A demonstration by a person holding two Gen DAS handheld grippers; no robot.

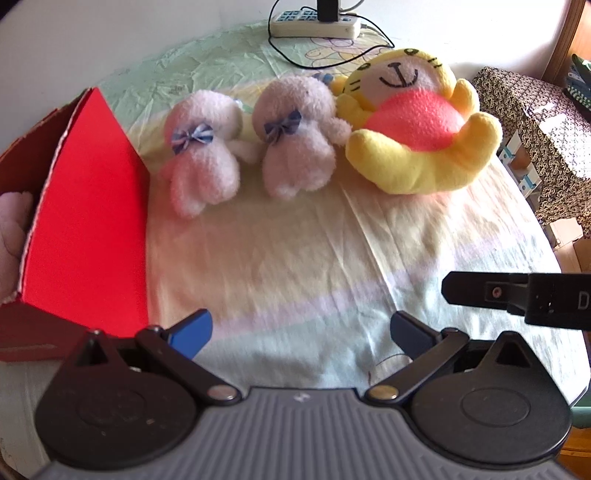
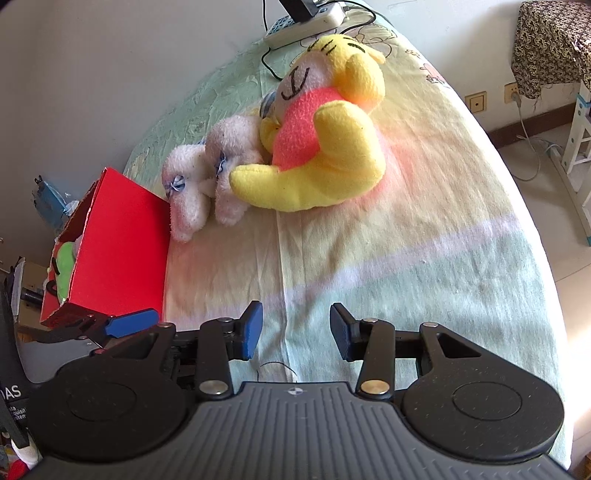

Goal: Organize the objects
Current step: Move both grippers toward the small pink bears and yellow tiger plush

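Observation:
Two small pink plush bears with blue bows lie side by side on the bed, the left one (image 1: 201, 147) (image 2: 184, 192) next to the red box and the right one (image 1: 295, 136) (image 2: 232, 155) against a yellow plush tiger with a pink belly (image 1: 417, 122) (image 2: 317, 147). The red cardboard box (image 1: 88, 206) (image 2: 118, 251) stands at the left and holds a green plush (image 2: 64, 266) and a pink plush (image 1: 13, 221). My left gripper (image 1: 301, 334) is open and empty above the sheet. My right gripper (image 2: 295, 328) (image 1: 517, 295) is open and empty, right of the left one.
A white power strip (image 1: 314, 20) (image 2: 306, 22) with a black cable lies at the bed's far end by the wall. A stand draped in patterned cloth (image 1: 535, 122) (image 2: 550, 44) is to the right of the bed. The bed edge drops to a tiled floor on the right.

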